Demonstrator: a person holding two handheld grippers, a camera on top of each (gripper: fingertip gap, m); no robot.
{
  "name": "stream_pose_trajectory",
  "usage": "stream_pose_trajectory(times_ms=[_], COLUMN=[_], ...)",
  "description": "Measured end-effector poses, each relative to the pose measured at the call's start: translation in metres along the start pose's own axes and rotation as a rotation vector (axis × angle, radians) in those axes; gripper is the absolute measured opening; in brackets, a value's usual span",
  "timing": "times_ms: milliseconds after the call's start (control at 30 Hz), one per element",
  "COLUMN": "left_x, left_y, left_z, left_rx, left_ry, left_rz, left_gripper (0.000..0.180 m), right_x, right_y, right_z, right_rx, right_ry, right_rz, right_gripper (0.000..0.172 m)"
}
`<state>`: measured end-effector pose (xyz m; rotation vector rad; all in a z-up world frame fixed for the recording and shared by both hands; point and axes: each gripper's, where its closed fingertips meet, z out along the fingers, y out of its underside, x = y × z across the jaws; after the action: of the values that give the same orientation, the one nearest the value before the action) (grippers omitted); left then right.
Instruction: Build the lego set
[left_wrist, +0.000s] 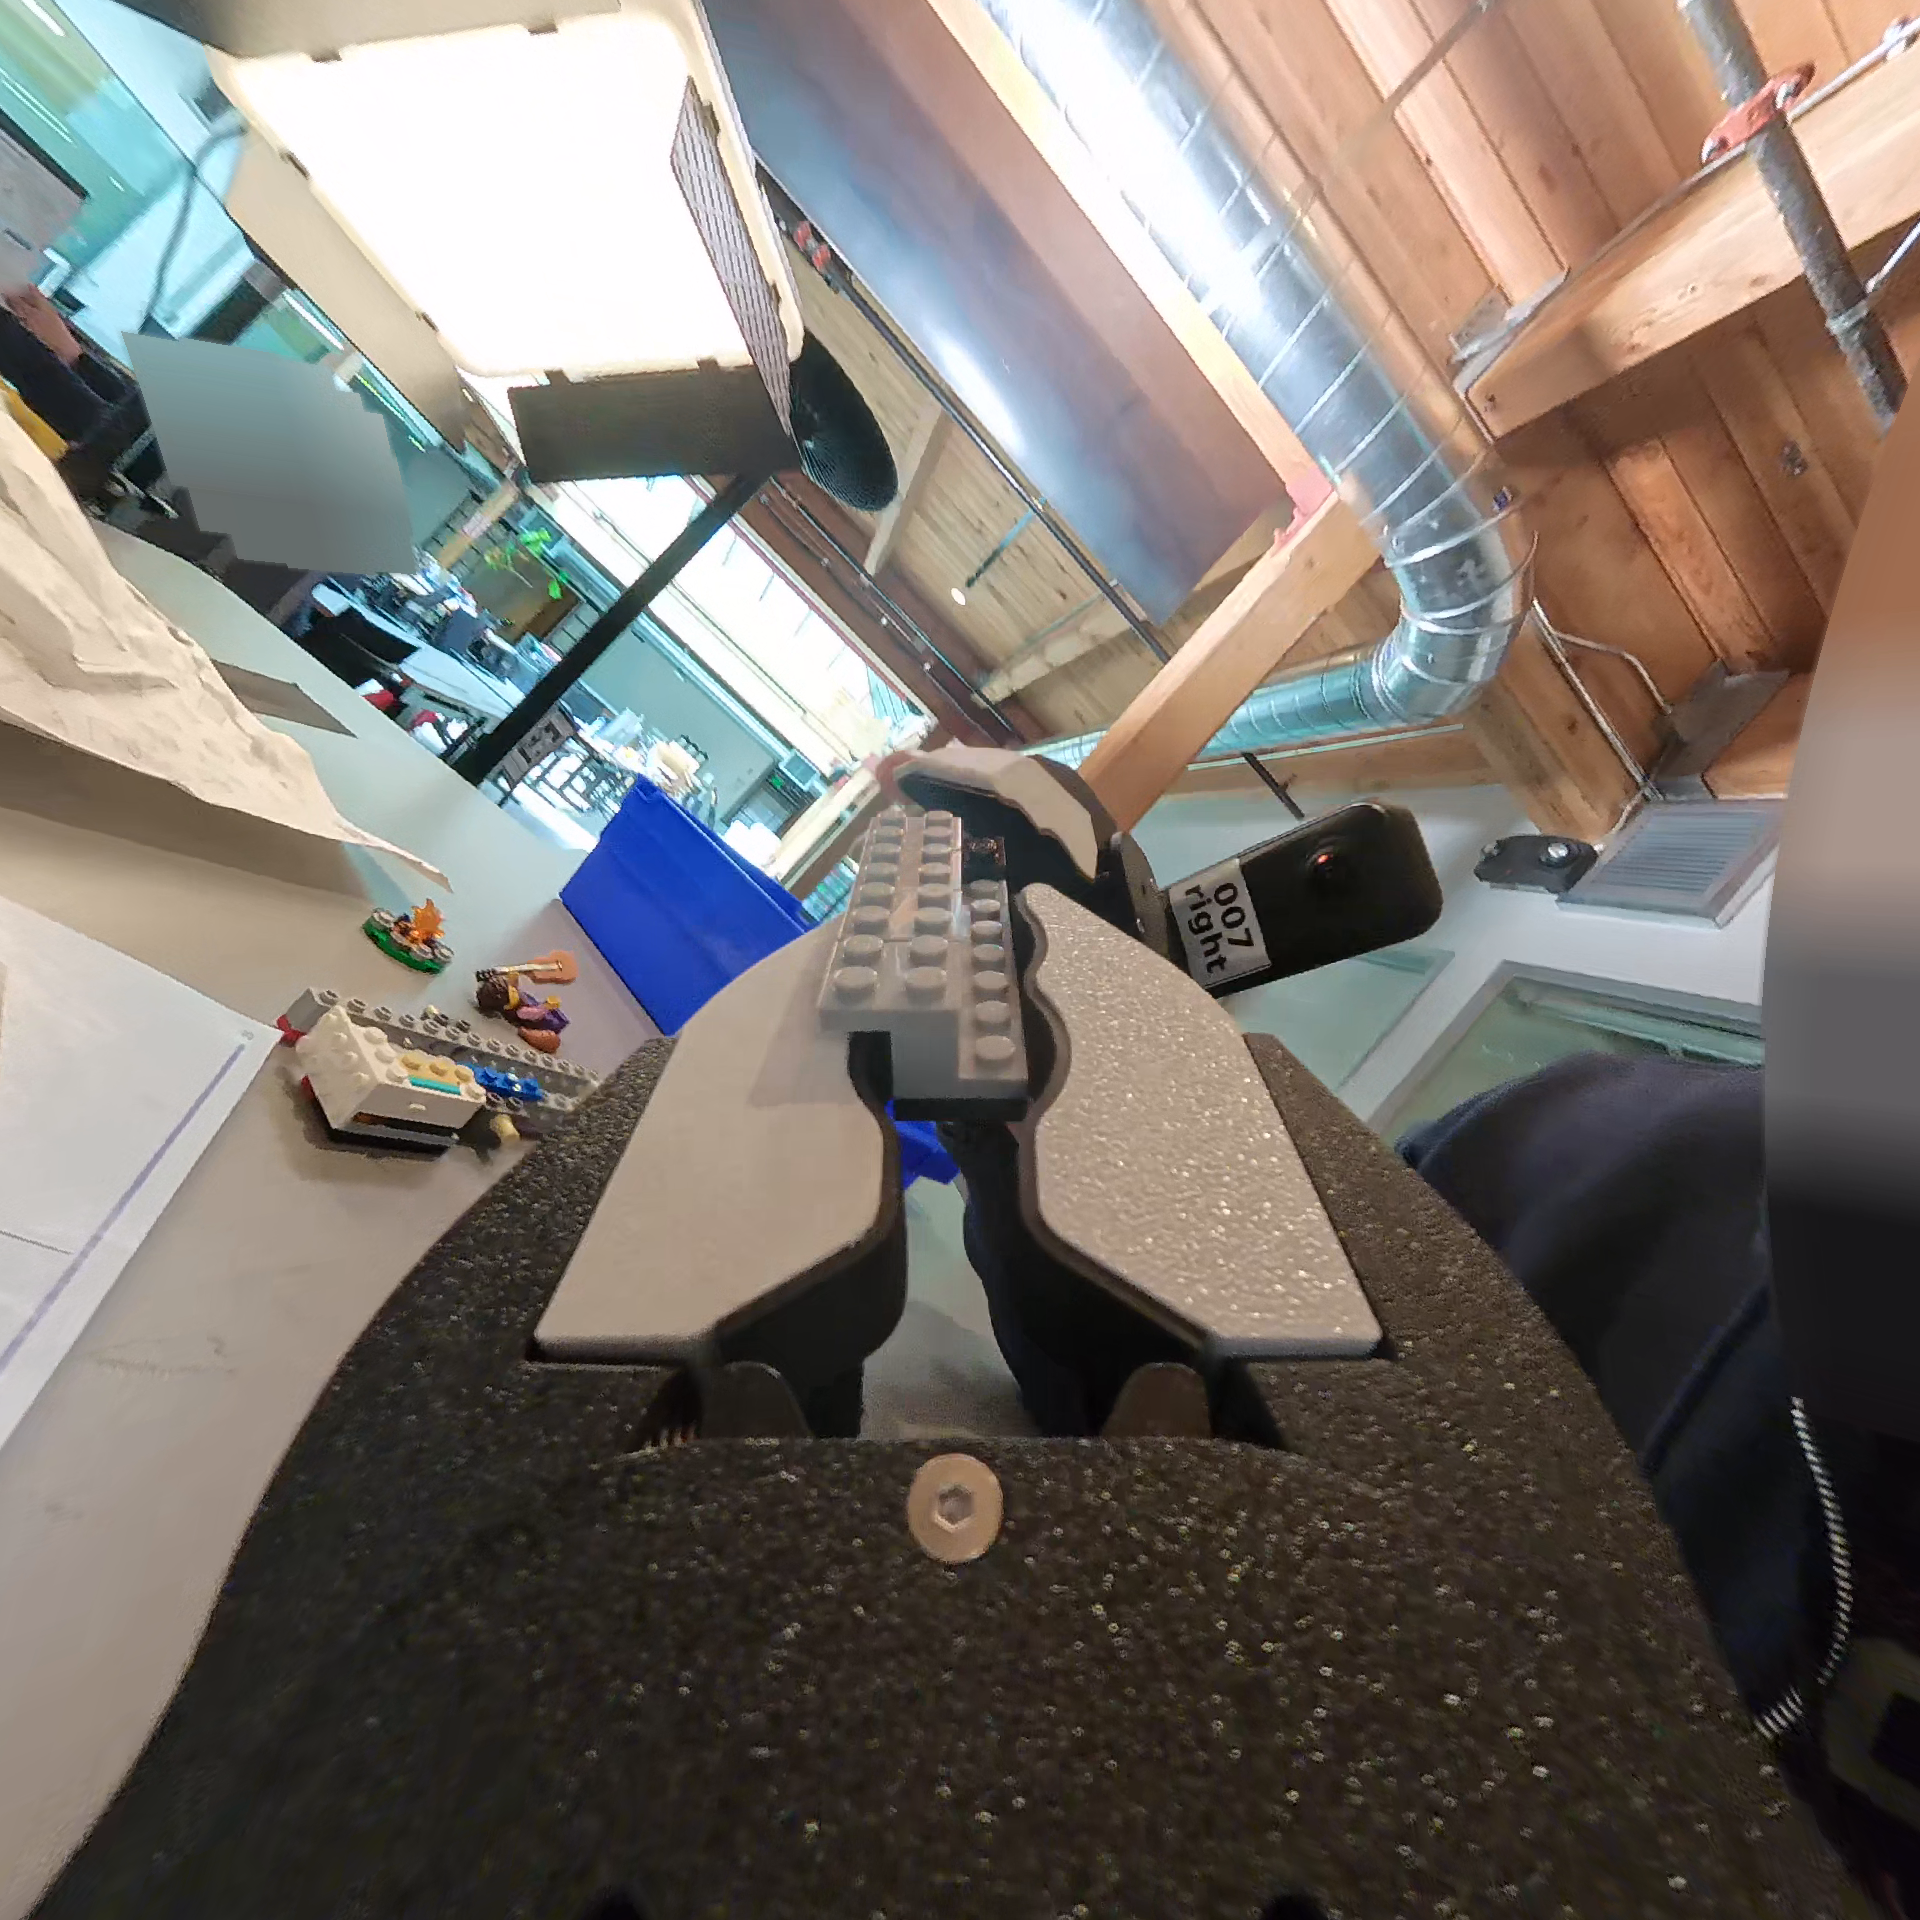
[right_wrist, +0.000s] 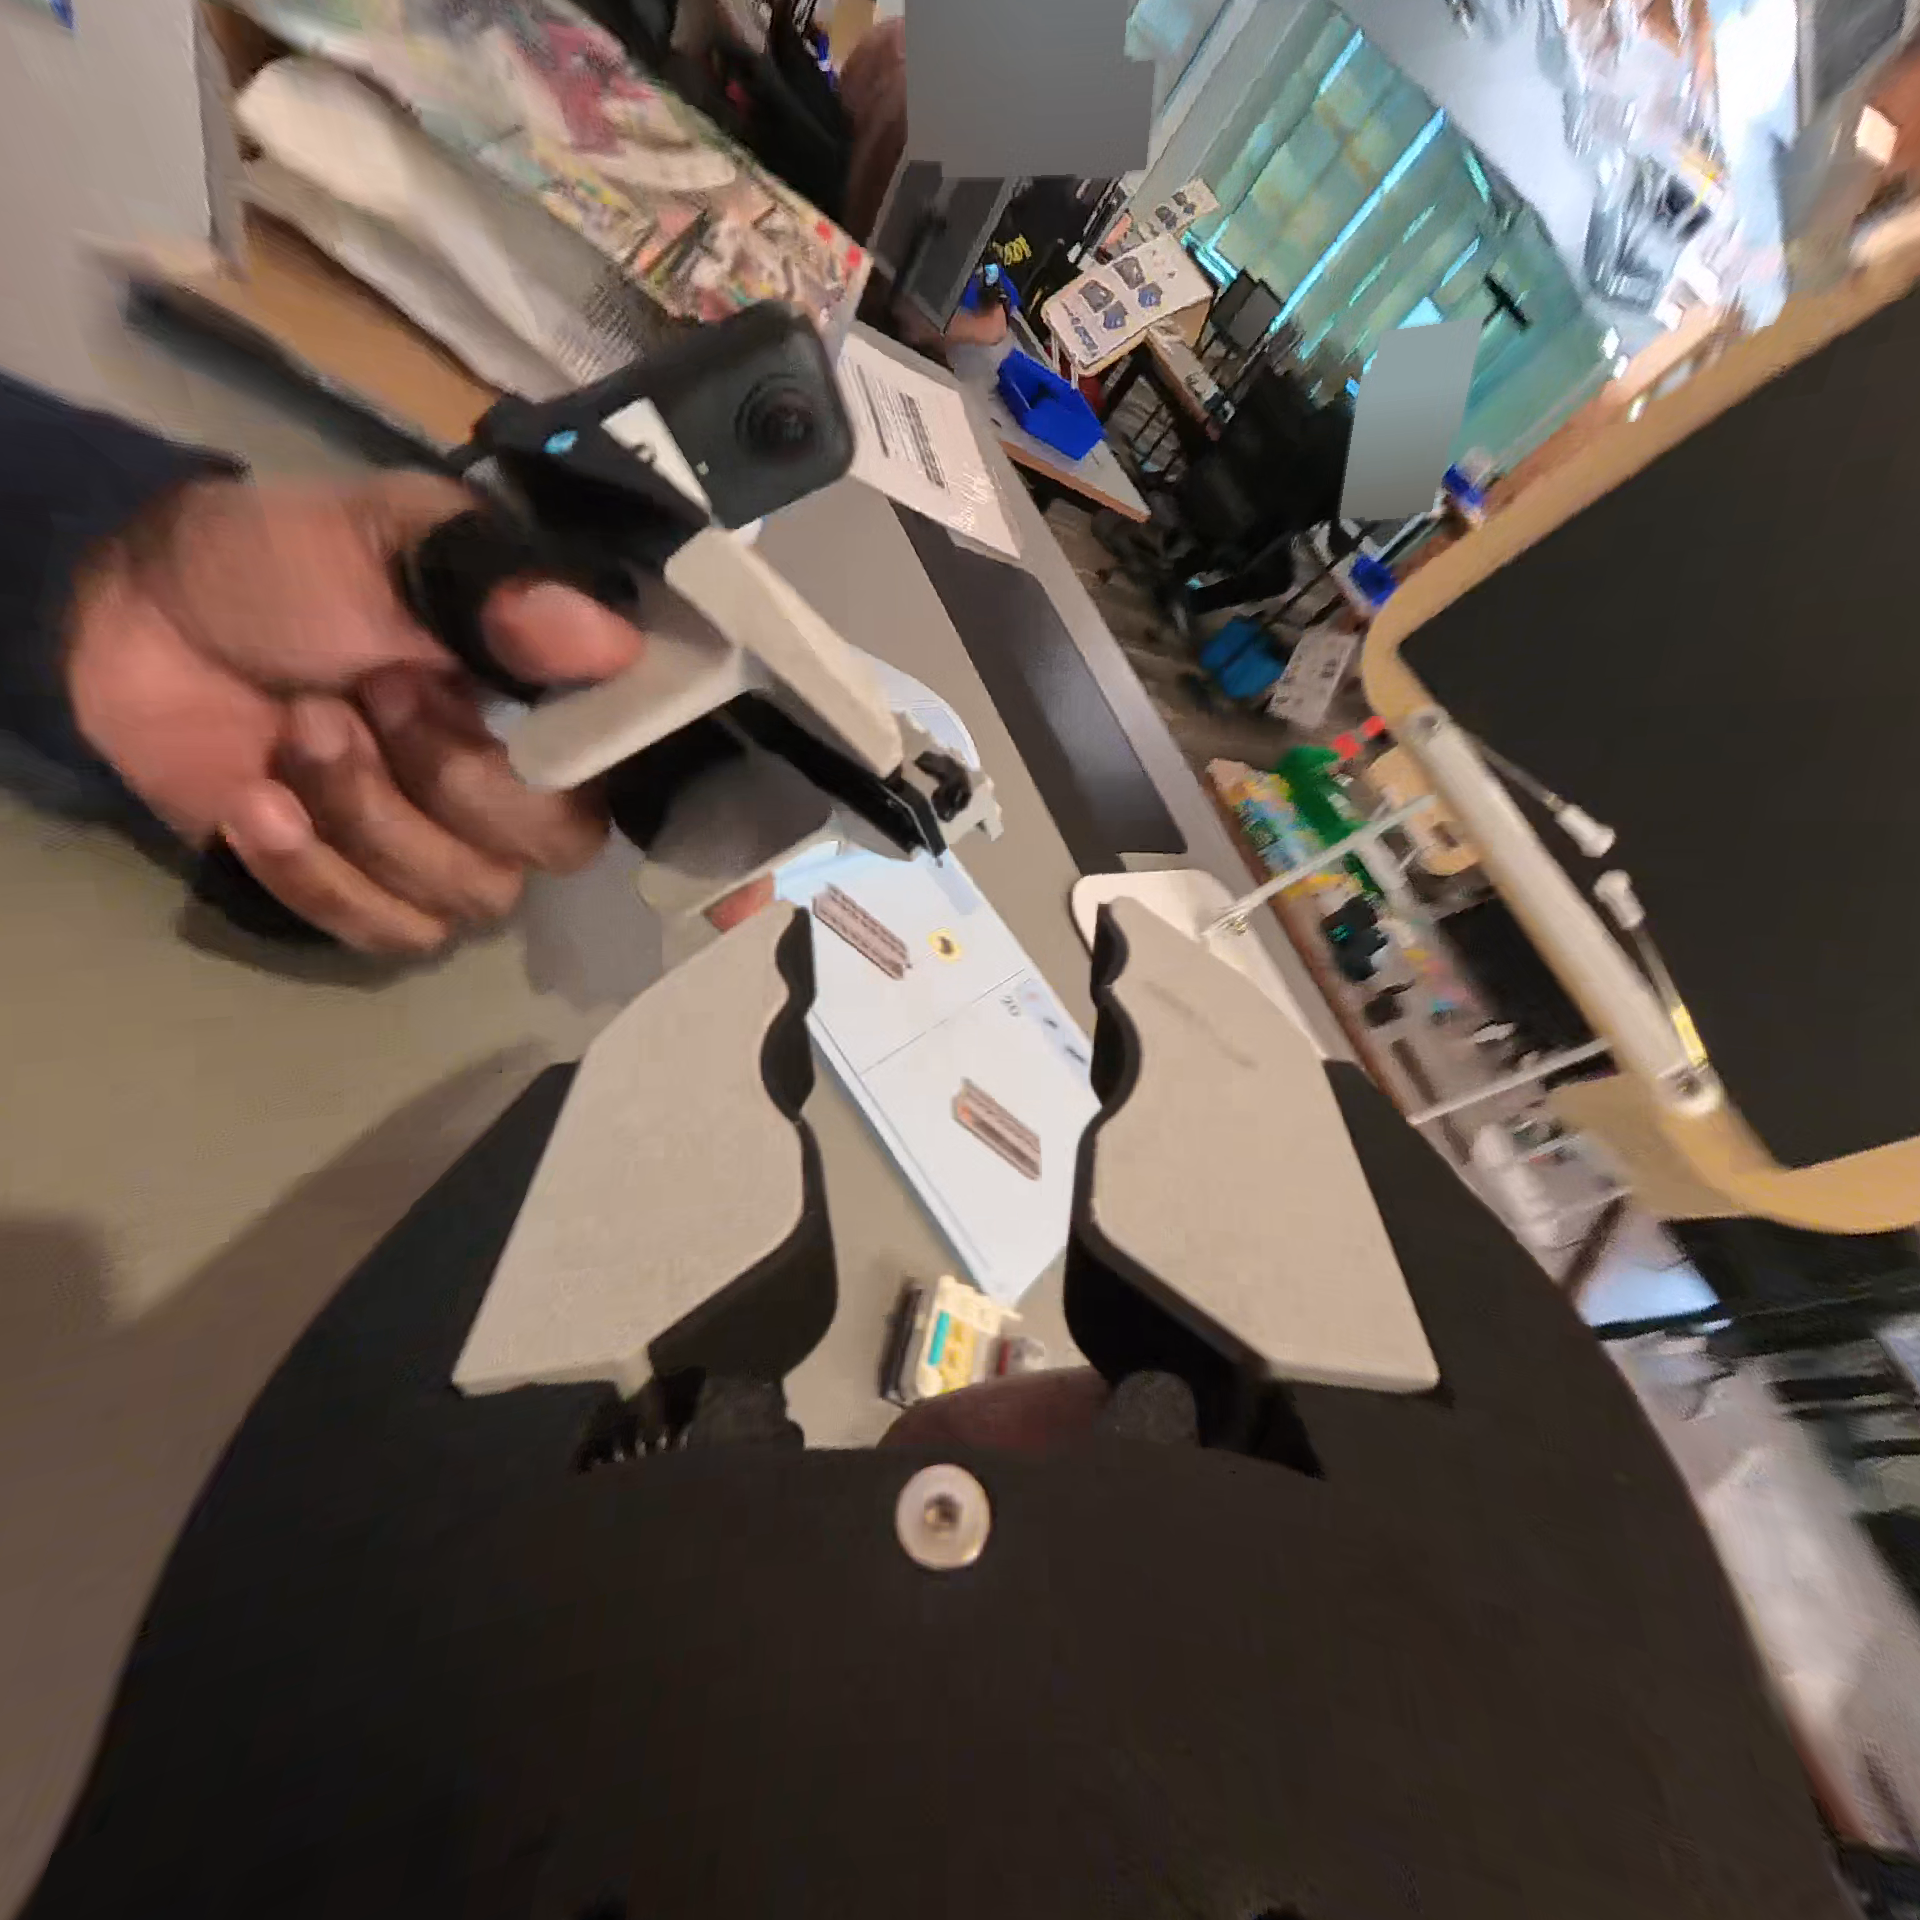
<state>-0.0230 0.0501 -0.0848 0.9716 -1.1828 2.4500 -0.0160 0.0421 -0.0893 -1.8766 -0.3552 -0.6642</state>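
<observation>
Under timber ceiling and silver duct (left_wrist: 1434, 623), the grey surface (left_wrist: 187, 1226) carries brick models (left_wrist: 395, 1081) at nine o'clock; left hand-held gripper (left_wrist: 935, 997) pinches a grey brick plate (left_wrist: 925, 935), right hand-held gripper (right_wrist: 940, 997) spread.

Bright daylight and a glaring ceiling panel (left_wrist: 499, 208); right wrist view motion-blurred, both bent by wide-angle distortion.

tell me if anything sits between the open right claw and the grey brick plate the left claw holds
Nothing visible does. The left claw clamps the grey brick plate, and the open right claw sits at its far end with no object between.
</observation>
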Motion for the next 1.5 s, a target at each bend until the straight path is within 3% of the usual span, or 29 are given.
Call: stream_pose_trajectory(times_ms=[200,500,1067,1500], left_x=[0.01,0.018,0.016,0.007], left_y=[0.021,0.041,0.048,0.038], left_z=[0.0,0.002,0.003,0.004], left_rx=[-0.169,-0.29,-0.325,-0.25], left_ry=[0.08,0.14,0.113,0.053], left_rz=[-0.031,-0.066,-0.063,-0.046], left_gripper=[0.018,0.018,0.017,0.018], right_x=[-0.019,-0.034,-0.038,-0.029], right_y=[-0.024,-0.019,-0.014,-0.009], right_z=[-0.018,-0.022,-0.015,-0.007], right_rx=[0.171,0.175,0.137,0.078], right_ry=[-0.058,-0.1,-0.084,0.006], right_rz=[-0.166,-0.253,-0.278,-0.261], right_gripper=[0.047,0.04,0.015,0.015])
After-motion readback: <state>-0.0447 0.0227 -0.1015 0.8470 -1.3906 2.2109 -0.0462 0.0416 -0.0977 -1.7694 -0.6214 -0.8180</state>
